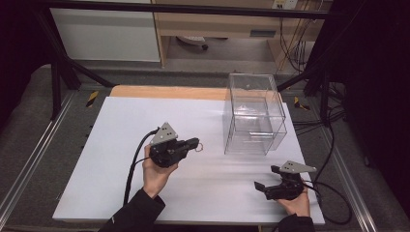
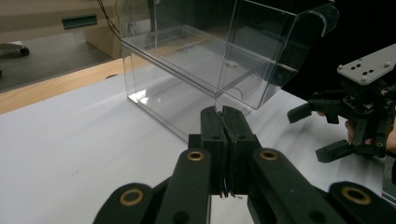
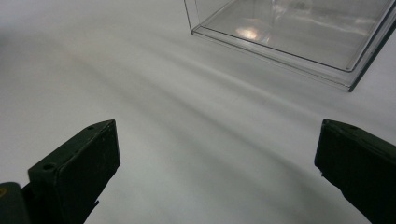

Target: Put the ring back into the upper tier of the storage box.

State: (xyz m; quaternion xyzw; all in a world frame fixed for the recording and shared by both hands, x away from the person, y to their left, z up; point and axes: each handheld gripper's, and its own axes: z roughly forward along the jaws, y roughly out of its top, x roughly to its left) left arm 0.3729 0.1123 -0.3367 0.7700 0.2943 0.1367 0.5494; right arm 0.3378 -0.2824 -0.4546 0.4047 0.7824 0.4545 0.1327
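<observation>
Now the left gripper (image 1: 197,143) is held above the white worktop (image 1: 121,164), its fingers (image 2: 215,135) clenched together. At their tips, in the high view, hangs a small ring (image 1: 199,148), thin and copper-coloured; it seems pinched between them, though it is too small to be sure. In the left gripper view the fingers meet flat, and the ring itself is not to be made out there.

Just ahead of those fingers and a little to their right stands a clear box (image 1: 254,116), upright on the worktop, with a shelf inside it. The fingertips point at its near wall but stay apart from it.

The right gripper (image 1: 265,180) sits low near the worktop's front right corner, in the person's right hand (image 1: 297,203). Its fingers (image 3: 77,172) are released and spread wide, with nothing between them but bare worktop. From them the box lies ahead, near but not touching; its bottom edge shows at the top of the right gripper view. The two grippers are well apart.
</observation>
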